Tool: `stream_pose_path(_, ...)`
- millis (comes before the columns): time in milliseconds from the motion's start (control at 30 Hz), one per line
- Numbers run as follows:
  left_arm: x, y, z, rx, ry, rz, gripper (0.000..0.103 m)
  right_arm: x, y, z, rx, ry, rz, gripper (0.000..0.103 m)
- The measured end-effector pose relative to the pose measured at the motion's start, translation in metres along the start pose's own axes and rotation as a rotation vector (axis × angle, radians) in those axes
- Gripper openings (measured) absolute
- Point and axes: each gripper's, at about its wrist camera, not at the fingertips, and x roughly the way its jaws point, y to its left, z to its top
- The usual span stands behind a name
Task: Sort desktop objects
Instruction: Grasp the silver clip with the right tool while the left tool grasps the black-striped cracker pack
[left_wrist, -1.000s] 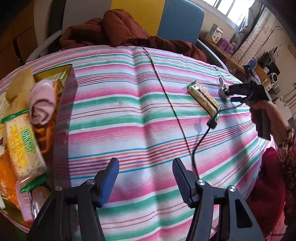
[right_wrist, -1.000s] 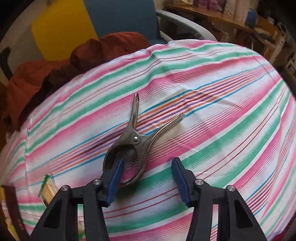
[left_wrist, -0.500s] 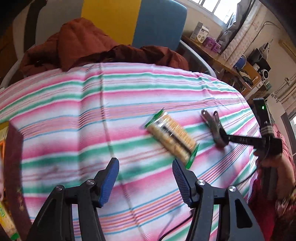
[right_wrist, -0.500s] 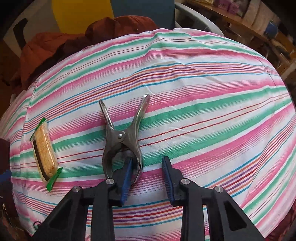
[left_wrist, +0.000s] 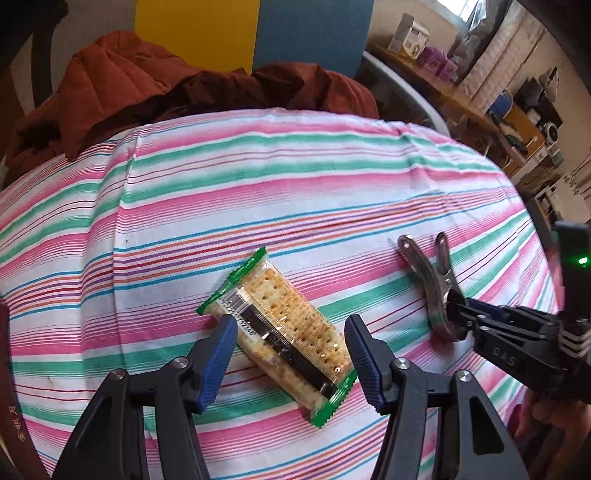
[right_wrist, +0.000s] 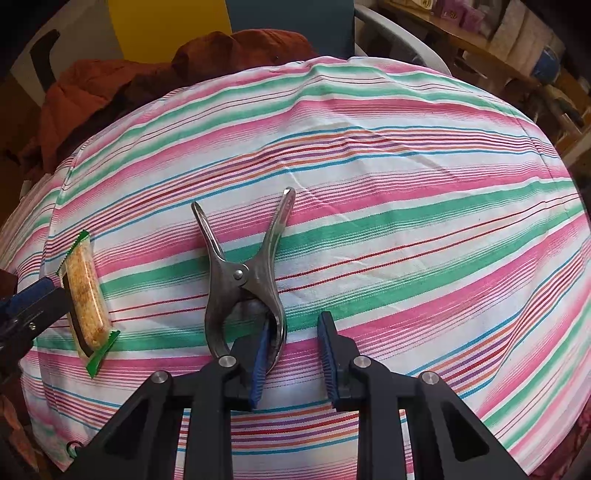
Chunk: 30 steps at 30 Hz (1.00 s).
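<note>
Because both items lie flat on the striped tablecloth (left_wrist: 295, 192), we come from above: left gripper (left_wrist: 290, 354) released, straddling the cracker packet (left_wrist: 280, 328); right gripper (right_wrist: 291, 343), jaws just narrowing, one pad inside the metal clamp (right_wrist: 240, 284) loop, not yet pinching.

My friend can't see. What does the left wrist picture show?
A cracker packet with green ends lies slantwise on a striped tablecloth, between the open jaws of the left gripper. To its right, the right gripper reaches a metal clamp. A rust-red jacket lies behind.
</note>
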Motion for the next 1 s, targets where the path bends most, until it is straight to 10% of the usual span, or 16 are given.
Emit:
stream_pose_path(400, 0.025, -0.02, -0.011, 0.074, -0.005, 0.084, 0.087, 0.001, 0.007, -0.001, -0.05, -0.011, -0.042, 0.03)
stream_pose_path(1000, 0.019, 0.003, -0.012, 0.129, -0.045, 0.099, 0.072, 0.005, -0.001, 0.01, -0.059, -0.029, -0.058, 0.049)
